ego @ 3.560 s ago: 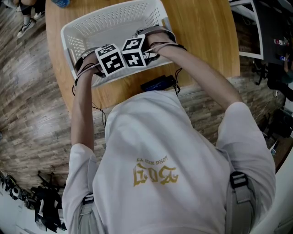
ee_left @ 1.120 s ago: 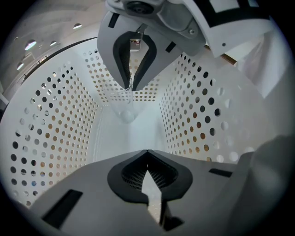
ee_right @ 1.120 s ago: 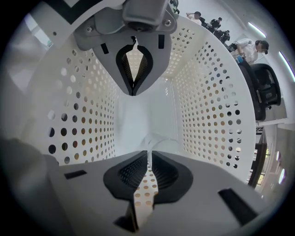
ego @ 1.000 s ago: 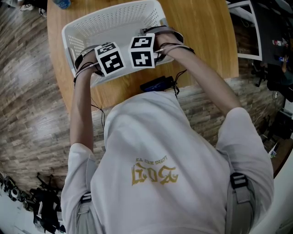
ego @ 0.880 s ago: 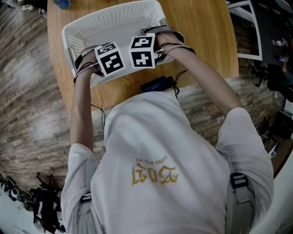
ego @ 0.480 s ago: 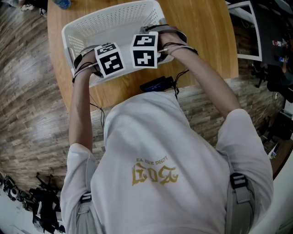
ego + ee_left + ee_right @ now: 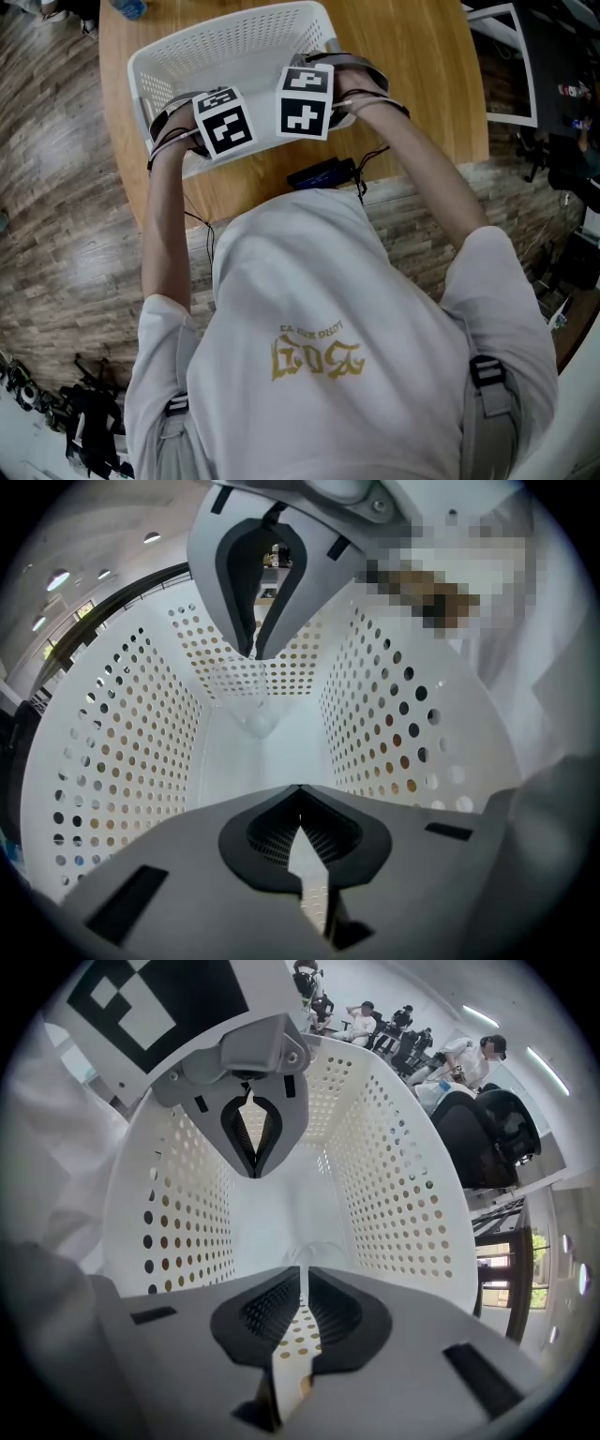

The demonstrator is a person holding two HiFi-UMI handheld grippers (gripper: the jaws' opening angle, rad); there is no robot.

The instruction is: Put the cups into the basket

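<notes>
A white perforated basket [image 7: 225, 28] stands on the round wooden table [image 7: 422, 66]. Both grippers hang inside it, close together, with their marker cubes uppermost in the head view. My right gripper [image 7: 302, 1274] is shut on the rim of a clear plastic cup [image 7: 317, 1249]. In the left gripper view the cup [image 7: 251, 700] dangles below the right gripper [image 7: 255, 654], above the basket floor. My left gripper [image 7: 300, 794] is shut with nothing between its fingers; the right gripper view shows it opposite [image 7: 252, 1172]. The head view hides the cup and both pairs of jaws.
The basket walls [image 7: 122, 752] close in on both grippers on three sides. A black device with a cable [image 7: 323, 172] lies on the table by the basket's near edge. Beyond the basket are several people [image 7: 375, 1016] and a dark chair [image 7: 487, 1129].
The right gripper's cube has drifted to the right, away from the left one, opening a small gap between the two. The left gripper has hardly moved.
</notes>
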